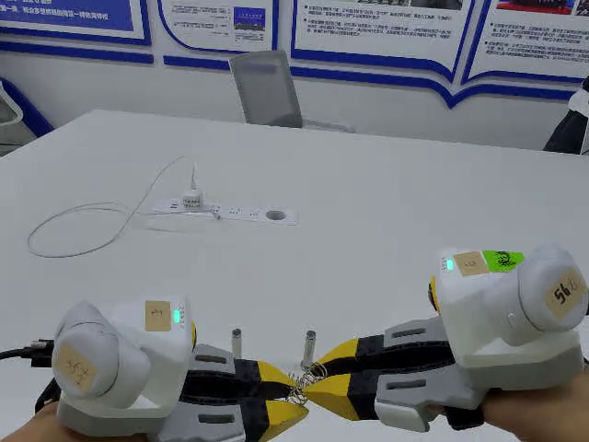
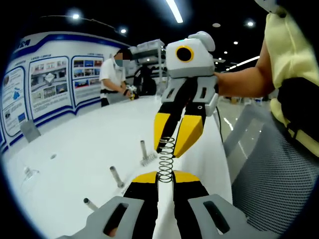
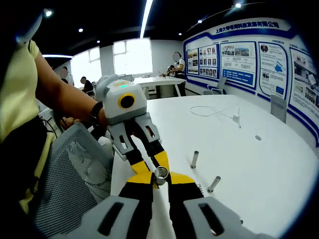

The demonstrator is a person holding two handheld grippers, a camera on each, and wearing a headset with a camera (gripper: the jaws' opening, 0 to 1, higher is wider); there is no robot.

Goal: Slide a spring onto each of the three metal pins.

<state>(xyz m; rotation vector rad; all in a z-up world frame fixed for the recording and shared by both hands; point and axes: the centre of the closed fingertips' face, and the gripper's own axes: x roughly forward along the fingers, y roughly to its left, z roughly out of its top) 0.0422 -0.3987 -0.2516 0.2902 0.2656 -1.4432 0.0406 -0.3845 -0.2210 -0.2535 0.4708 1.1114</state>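
Head view, tools: the left tool and right tool meet tip to tip low over the white worktop. Each is clenched on one end of the same spring.
Head view, targets: the left pin and right pin stand upright just behind the jaws, both bare. The spring is nearest the right pin.
Left gripper view, spring: it runs with its coils spread from the left tool's jaws to the right tool's, in the air and touching no pin.
Left gripper view, row: the far pin, middle pin and near pin carry no spring.
Right gripper view, grip: the coil shows end-on, pinched between the right tool's yellow tips, with the left tool's tips just beyond.
Step, as I judge it: getting the spring into a single hold before threading.
Doing it well: ease any stretch, then free one end so its bore is open. Hold the coil upright over a pin's tip and lower it gently. A hard pinch may crush the coils, and a sudden let-go may fling the spring.
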